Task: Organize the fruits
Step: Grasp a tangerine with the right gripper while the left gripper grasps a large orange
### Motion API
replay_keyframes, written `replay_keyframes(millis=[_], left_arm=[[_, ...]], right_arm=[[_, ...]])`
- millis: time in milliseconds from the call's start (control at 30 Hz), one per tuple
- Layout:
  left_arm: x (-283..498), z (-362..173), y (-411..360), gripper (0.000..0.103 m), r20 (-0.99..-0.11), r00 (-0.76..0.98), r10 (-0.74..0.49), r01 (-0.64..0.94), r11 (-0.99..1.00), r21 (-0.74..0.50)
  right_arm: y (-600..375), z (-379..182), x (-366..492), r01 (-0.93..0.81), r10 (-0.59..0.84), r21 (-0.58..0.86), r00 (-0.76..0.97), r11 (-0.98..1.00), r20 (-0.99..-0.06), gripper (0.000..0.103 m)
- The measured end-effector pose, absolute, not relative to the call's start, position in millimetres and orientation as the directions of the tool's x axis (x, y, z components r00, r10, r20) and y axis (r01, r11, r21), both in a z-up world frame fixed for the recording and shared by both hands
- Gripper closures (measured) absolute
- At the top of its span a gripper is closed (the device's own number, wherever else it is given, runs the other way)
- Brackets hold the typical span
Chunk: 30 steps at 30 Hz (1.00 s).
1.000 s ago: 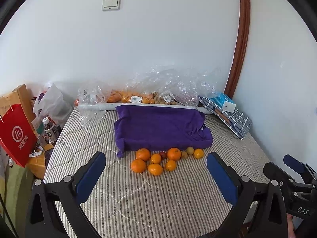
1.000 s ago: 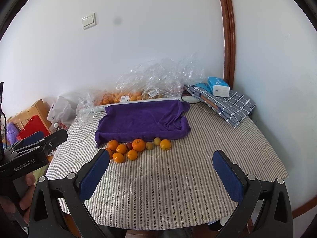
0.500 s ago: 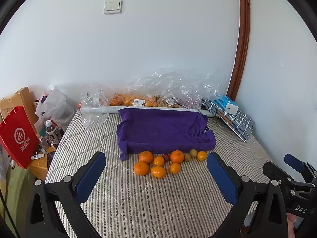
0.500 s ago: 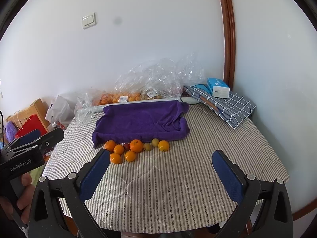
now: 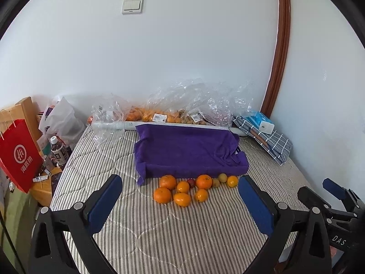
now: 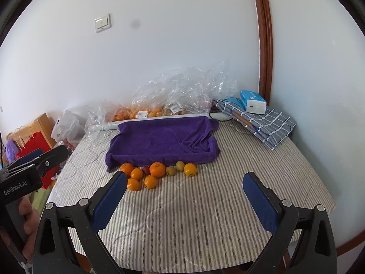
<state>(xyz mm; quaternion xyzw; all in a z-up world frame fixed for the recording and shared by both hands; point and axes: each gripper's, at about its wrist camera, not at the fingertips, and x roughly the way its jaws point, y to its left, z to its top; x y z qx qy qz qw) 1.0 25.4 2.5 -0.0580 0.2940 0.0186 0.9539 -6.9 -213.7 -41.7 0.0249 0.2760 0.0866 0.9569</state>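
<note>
1. Fruits [image 5: 189, 188] lie in a loose cluster on the striped surface [image 5: 182, 235], touching or just beside the near edge of a purple towel-draped tray [image 5: 187, 150]; from the left wrist view they sit at 12 o'clock, between the blue pads.
2. Oranges [image 6: 157, 169] make up most of the pile, with a small dark red fruit [image 6: 146, 170] tucked among them and two yellowish-green ones [image 6: 180, 165] toward the 3 o'clock end of the row.
3. Left gripper [image 5: 180, 202] hovers over the near part of the surface, its jaws spread wide and holding nothing (the fruit pile shows in the gap beyond them).
4. Right gripper [image 6: 184, 196] is likewise held above the surface with jaws wide apart and empty; the cluster sits at about 11 o'clock from it.
5. Clear plastic bags [image 5: 194, 105] holding more oranges are heaped against the white wall behind the tray.
6. At 2 o'clock, a folded checked cloth [image 6: 267, 123] carries a blue tissue pack [image 6: 252, 101].
7. Off the surface at 9 o'clock stand a red paper bag [image 5: 19, 155] and a bottle [image 5: 57, 149].
</note>
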Motion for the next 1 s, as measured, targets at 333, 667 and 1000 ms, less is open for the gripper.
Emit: replay_keyframes(millis=[333, 667, 1000], left_arm=[[35, -18, 34, 0.007, -0.586, 0.81, -0.015, -0.063, 0.992, -0.112], [90, -66, 58, 0.016, -0.664, 0.747, -0.037, -0.05, 0.992, -0.112], [126, -124, 102, 0.016, -0.739, 0.673, -0.021, -0.137, 0.979, -0.152]], right_arm=[[-207, -57, 28, -0.159, 0.182, 0.09, 0.811, 0.983, -0.555, 0.006], [-200, -103, 92, -0.161, 0.176, 0.081, 0.757, 0.984, -0.629, 0.019], [-184, -170, 155, -0.195, 0.192, 0.081, 0.661, 0.978, -0.725, 0.052]])
